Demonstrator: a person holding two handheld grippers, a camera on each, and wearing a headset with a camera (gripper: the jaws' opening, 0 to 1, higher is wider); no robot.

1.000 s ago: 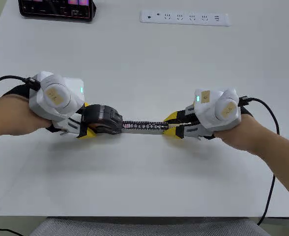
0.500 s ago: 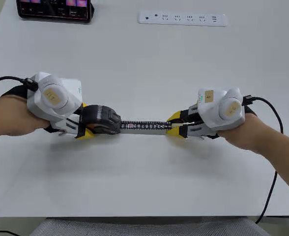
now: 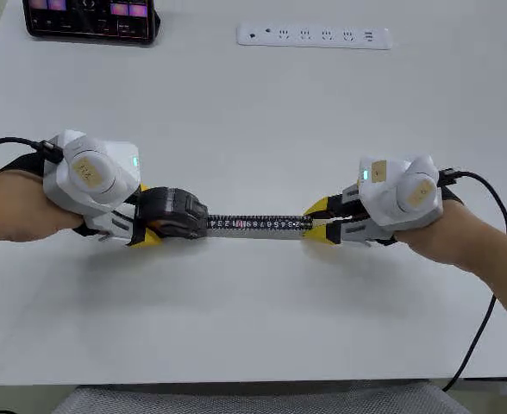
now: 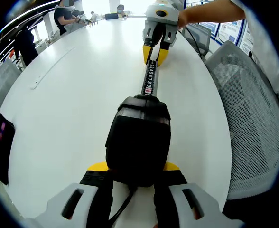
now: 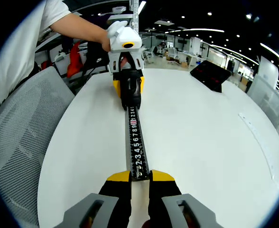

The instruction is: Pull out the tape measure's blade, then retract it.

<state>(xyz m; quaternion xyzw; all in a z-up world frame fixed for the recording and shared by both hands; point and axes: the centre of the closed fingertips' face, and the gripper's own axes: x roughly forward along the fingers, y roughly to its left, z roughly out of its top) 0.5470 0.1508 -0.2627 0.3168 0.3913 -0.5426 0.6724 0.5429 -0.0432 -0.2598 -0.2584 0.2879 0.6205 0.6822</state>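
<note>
Left claw (image 4: 135,167) pinches the black tape measure (image 4: 138,137) by the rear of its case, one yellow tip on each side. The back of the case is buried between the jaws, so how deep the grip goes cannot be made out. Right claw (image 5: 140,178) is pressed together on the free end of the blade (image 5: 135,142). The very tip of the blade is hidden between its yellow tips, and no end hook can be made out there. The blade's numbers read clearly in the right gripper view but are only a fine speckle in the head view.

The tape measure lies low over the white surface (image 3: 253,121), near the edge closest to the person. The drawn-out blade runs straight across from the case to the right claw. At the far side lies a white power strip (image 3: 314,36), and left of it a dark device with a lit screen (image 3: 90,17), cut off by the top of the head view. Both are well apart from the work, and nothing lies between the claws but the blade. A grey mesh chair (image 3: 262,401) shows at the near edge, partly cut off. A black cable (image 3: 486,293) trails from the right-hand gripper off the near edge.

The left hand (image 3: 12,207) and right hand (image 3: 447,237) each wrap a gripper from outside. The claws point inward at each other, level and in line.
</note>
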